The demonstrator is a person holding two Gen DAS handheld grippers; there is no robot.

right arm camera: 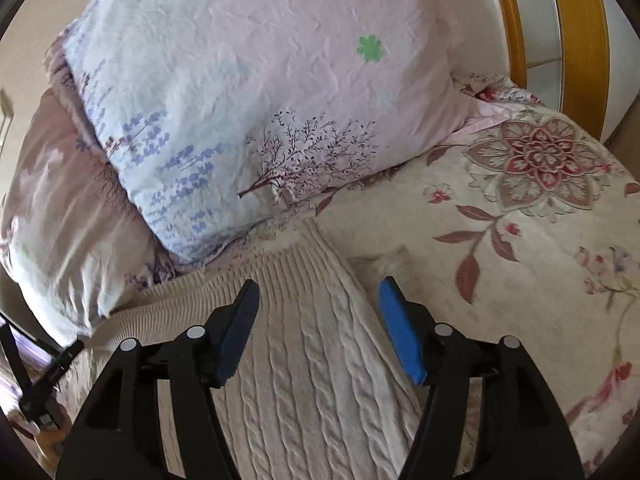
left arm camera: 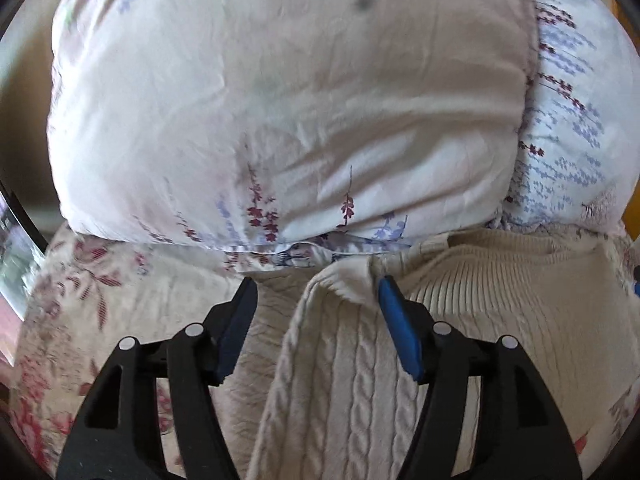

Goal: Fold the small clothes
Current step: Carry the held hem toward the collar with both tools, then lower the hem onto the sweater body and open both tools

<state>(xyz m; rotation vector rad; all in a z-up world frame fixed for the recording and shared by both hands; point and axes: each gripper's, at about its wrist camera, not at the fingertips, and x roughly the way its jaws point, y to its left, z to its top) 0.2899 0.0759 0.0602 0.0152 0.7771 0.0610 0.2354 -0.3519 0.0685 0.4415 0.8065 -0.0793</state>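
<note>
Cream cable-knit sweater point(left arm camera: 352, 392) lies on the floral bedspread point(right arm camera: 520, 240), near the pillows point(left arm camera: 280, 100); left gripper point(left arm camera: 318, 316) and right gripper point(right arm camera: 318, 316) gape, gripping nothing.

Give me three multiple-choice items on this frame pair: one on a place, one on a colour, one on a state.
1. Where does the sweater lie?
A. on the floral bedspread, in front of the pillows
B. on a bare wooden floor
C. hanging from a hook

2. What colour is the clover print on the pillow?
A. red
B. green
C. black

3. How do the jaws of the left gripper and right gripper stand?
A. both clamped on cloth
B. both open, knit below them
C. one open, one shut

Answers: 1 A, the cream cable knit rests on the flowered cover below the pillows; 2 B, the clover is plainly green; 3 B, each wrist view shows a wide gap between the pads.
</note>
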